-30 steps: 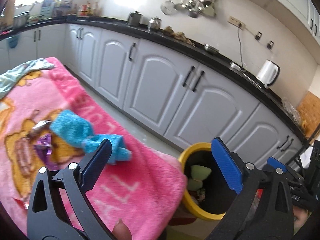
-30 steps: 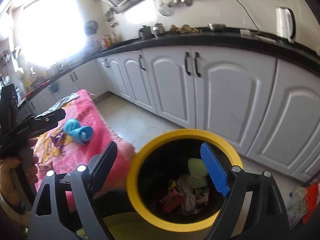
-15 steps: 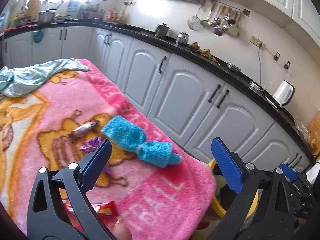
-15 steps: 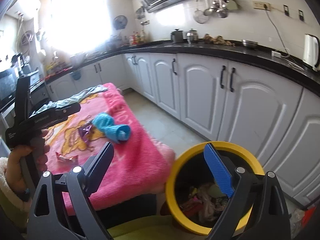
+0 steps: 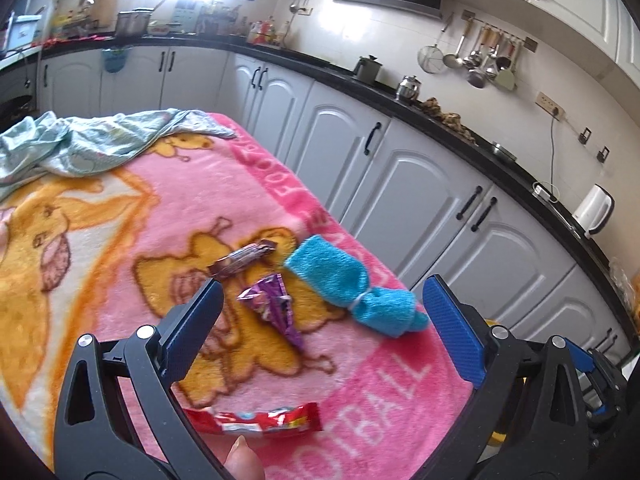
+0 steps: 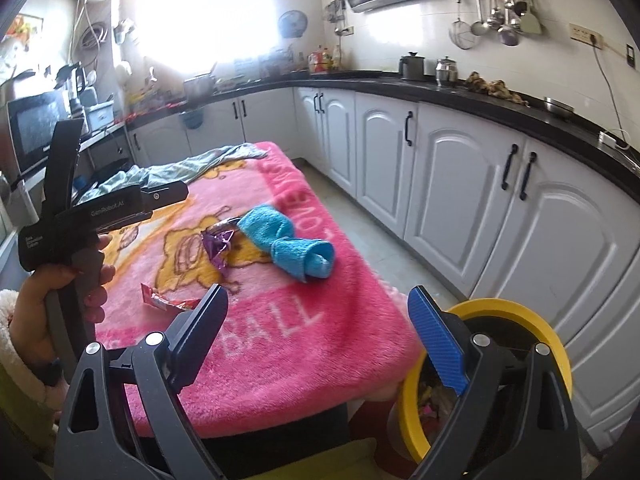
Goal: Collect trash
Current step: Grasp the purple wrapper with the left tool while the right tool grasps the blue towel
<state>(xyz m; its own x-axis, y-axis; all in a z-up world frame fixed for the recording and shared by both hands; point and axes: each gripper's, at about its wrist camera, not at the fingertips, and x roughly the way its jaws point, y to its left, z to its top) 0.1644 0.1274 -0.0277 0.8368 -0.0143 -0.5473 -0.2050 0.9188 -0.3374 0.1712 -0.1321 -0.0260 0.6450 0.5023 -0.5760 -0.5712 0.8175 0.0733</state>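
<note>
On the pink blanket lie a purple foil wrapper, a brown wrapper behind it and a red wrapper near the front edge. My left gripper hovers open above them with nothing between its fingers, and the purple wrapper sits just ahead of its left finger. My right gripper is open and empty over the blanket's near corner. The yellow trash bin, holding scraps, stands on the floor beneath its right finger. The right wrist view also shows the purple wrapper and red wrapper.
A rolled blue towel lies right of the wrappers, and a pale green cloth is bunched at the blanket's far end. White cabinets under a black counter line the right side. A hand grips the left tool.
Both views have swung left, away from the yellow bin and onto the blanket. The wrappers now sit in front of the left gripper, and the bin has slid to the right edge.
</note>
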